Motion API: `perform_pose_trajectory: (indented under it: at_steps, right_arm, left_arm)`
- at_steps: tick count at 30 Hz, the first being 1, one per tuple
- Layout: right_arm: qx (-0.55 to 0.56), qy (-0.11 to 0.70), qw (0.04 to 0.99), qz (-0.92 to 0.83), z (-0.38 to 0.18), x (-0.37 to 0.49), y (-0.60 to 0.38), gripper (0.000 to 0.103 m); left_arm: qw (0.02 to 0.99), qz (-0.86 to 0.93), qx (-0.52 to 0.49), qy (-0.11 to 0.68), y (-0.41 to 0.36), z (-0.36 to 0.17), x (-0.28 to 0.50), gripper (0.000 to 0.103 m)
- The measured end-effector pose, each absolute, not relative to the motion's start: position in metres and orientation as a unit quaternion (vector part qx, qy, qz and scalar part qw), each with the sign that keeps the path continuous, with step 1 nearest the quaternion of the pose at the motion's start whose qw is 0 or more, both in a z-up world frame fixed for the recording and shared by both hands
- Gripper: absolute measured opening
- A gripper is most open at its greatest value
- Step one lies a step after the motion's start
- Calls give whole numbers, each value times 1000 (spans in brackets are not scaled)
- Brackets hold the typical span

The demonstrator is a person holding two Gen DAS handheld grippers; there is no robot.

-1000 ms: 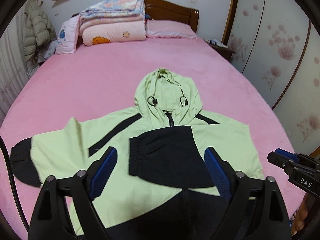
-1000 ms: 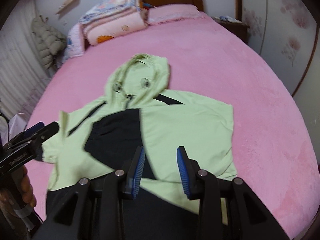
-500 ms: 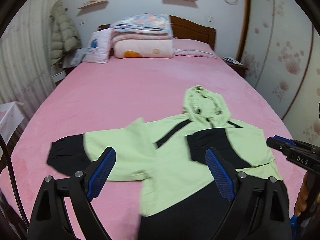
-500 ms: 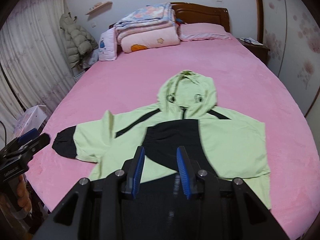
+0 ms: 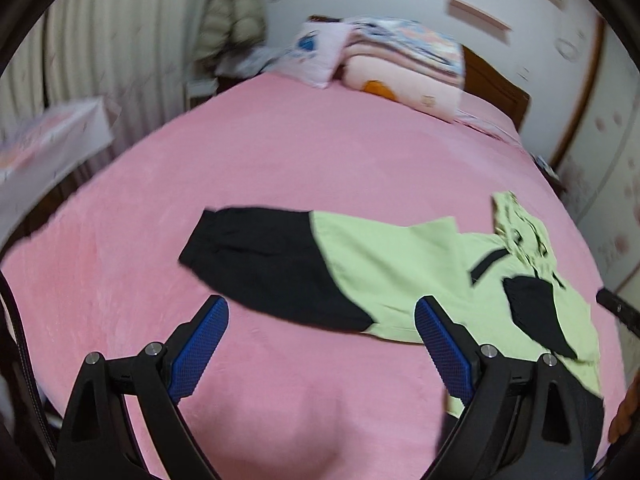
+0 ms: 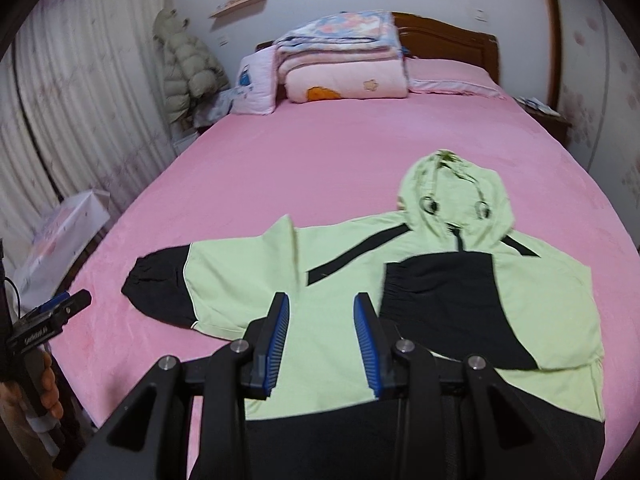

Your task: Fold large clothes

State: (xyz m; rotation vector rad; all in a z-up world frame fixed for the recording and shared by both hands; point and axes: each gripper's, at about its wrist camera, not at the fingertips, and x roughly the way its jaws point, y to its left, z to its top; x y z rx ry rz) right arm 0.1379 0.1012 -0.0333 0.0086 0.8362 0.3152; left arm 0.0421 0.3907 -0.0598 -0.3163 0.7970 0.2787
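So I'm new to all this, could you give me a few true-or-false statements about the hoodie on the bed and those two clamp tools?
1. One sleeve of the hoodie is already folded across its chest. True.
2. The other sleeve is folded in as well. False: it lies stretched out flat on the pink bed.
3. The left gripper holds the sleeve's black cuff. False: its jaws stand wide apart with nothing between them.
4. The hood is spread flat, pointing toward the headboard. True.
5. The right gripper clamps the hoodie's fabric. False: its jaws stand apart above the cloth, gripping nothing.
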Motion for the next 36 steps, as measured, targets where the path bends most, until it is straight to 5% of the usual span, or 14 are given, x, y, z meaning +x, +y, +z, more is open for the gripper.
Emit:
perform_pose_trajectory:
  at_steps: [21, 24, 26, 28, 36]
  right_arm:
    - [-62, 476, 855, 198, -135, 181, 197, 33]
    - [-62, 486, 849, 199, -145, 181, 196, 33]
    - [-55, 493, 845, 200, -150, 181, 191, 33]
    - [-52, 497, 843, 199, -154, 181, 186, 33]
    - [-31, 502, 843, 190, -152, 177, 148, 33]
  left_arm:
    - [812, 178, -393, 393, 522, -236, 95, 90]
    - [819, 186, -381, 386, 523, -242, 110, 63]
    - [820, 200, -362, 396, 521, -247, 121, 28]
    - [820, 215, -351, 399, 520, -249, 128, 7]
    - [879, 159, -292, 342, 451, -168, 138, 3]
